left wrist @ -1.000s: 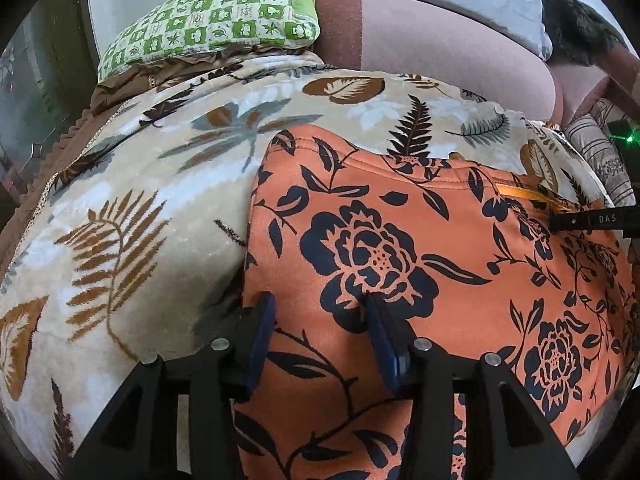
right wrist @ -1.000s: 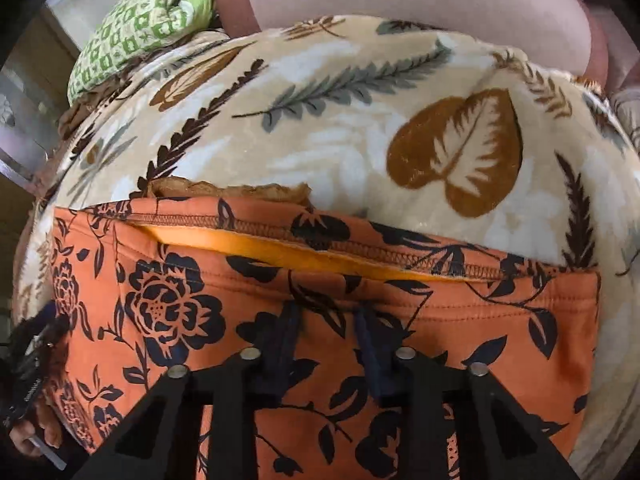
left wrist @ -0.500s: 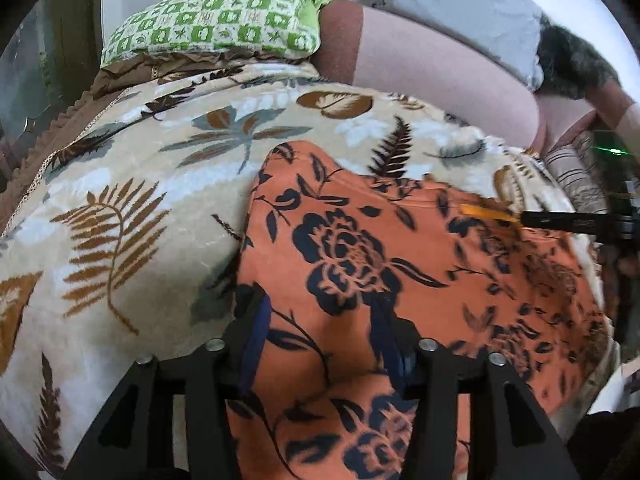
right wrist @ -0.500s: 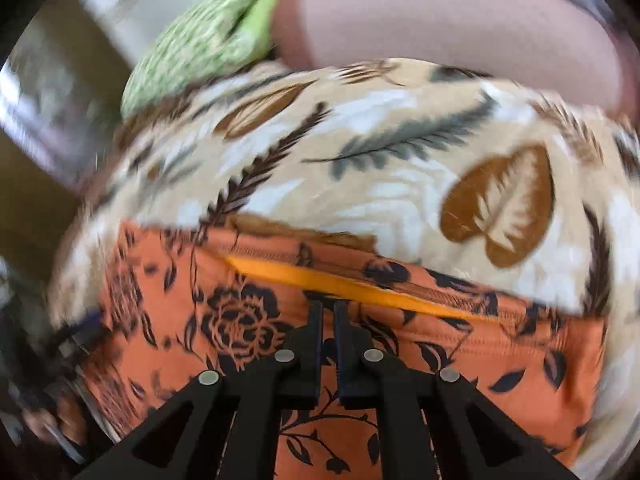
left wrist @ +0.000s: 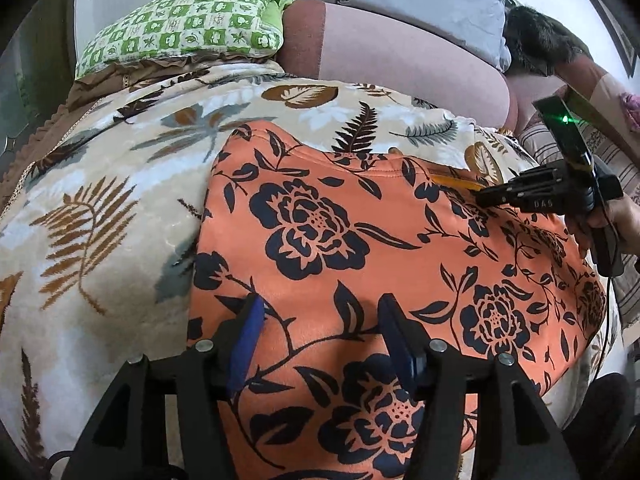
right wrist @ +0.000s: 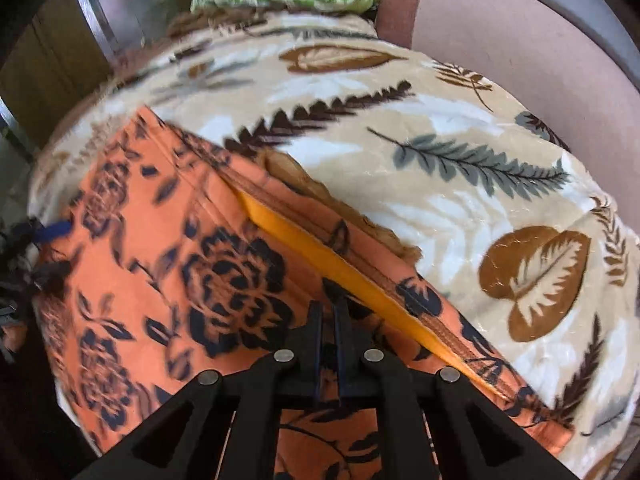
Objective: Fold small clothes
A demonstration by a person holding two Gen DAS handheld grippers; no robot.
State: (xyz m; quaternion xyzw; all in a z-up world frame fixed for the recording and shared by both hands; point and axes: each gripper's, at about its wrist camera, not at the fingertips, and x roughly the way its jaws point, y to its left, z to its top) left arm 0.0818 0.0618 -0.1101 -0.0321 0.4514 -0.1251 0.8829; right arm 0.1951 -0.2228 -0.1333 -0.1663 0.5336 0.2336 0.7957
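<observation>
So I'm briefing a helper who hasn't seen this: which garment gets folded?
On the sofa lies a beige leaf-print blanket. Spread flat on it is the orange garment: the only orange cloth there, covered in black flowers.

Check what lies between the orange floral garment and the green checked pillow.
In the left wrist view, only leaf-print blanket separates the orange garment from the green pillow; nothing else lies there.

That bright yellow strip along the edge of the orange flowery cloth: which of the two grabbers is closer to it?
Right. The right gripper sits shut just beside the yellow strip. The left gripper, jaws opening, hovers over the middle of the orange cloth, far from that edge.
</observation>
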